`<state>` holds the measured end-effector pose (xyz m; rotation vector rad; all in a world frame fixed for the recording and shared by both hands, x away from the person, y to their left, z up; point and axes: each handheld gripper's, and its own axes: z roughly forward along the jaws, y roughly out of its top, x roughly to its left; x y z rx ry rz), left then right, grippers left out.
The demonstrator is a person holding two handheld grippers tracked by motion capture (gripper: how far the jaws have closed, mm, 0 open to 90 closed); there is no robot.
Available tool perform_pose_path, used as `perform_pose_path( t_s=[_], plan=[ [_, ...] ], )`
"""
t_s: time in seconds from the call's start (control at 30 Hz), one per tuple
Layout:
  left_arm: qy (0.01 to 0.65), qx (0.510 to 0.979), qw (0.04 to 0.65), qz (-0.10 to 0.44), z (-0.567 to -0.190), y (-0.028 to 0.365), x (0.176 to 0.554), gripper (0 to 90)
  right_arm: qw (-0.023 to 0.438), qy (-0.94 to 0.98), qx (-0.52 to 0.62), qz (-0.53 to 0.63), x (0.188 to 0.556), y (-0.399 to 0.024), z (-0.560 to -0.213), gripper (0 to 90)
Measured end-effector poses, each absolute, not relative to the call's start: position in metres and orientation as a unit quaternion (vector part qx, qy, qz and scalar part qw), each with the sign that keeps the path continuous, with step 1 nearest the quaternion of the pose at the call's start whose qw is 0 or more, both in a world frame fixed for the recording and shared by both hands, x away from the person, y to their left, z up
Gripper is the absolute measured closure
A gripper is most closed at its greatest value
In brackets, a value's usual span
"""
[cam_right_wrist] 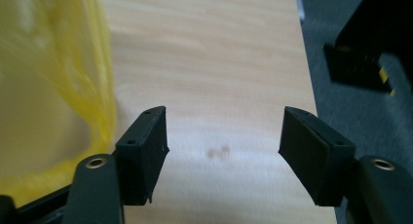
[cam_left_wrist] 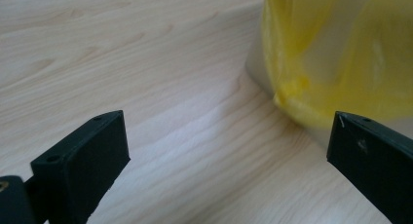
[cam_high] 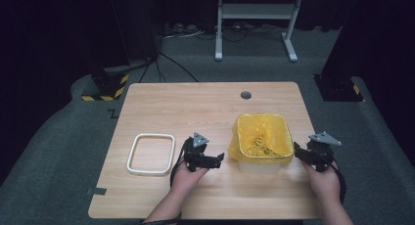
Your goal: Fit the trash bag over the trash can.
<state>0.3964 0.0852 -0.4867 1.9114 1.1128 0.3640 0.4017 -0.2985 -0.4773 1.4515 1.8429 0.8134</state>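
A recording lab or studio bay, not a home or shop.

A plain light-wood worktop [cam_high: 205, 112] with a round cable port [cam_high: 245, 95] stands alone on grey carpet [cam_high: 58, 137], ringed by dark drapes or panels that shut out the rest of the room. Black stand bases edged in yellow-and-black hazard tape [cam_high: 105, 85] sit at both far corners, loose cables [cam_high: 195, 34] trail across the floor, and the white metal frame of another stand or desk [cam_high: 254, 19] rises behind. Few things lie on the worktop: a small bin lined with a yellow bag [cam_high: 262, 139] and a white rectangular frame [cam_high: 151, 153].
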Motion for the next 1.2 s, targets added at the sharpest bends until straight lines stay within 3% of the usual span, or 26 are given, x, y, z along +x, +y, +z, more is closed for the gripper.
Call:
perform_pose_path(
  t_s=[0.07,0.23,0.4,1.2],
  plan=[
    [0.451,0.761,0.446,0.135,-0.483,0.076,0.4,1.8,0.335,0.699,0.548,0.315,0.402,-0.295,-0.477,34.4],
    [0.445,0.765,0.449,0.123,-0.483,0.058,0.402,2.6,0.313,0.7,0.546,0.338,0.404,-0.291,-0.482,30.1],
    [0.446,0.762,0.452,0.123,-0.484,0.061,0.4,2.7,0.312,0.71,0.526,0.349,0.4,-0.281,-0.488,32.8],
    [0.485,0.741,0.436,0.16,-0.491,0.17,0.375,9.4,0.307,0.764,0.455,0.34,0.368,-0.159,-0.487,34.5]
  ],
)
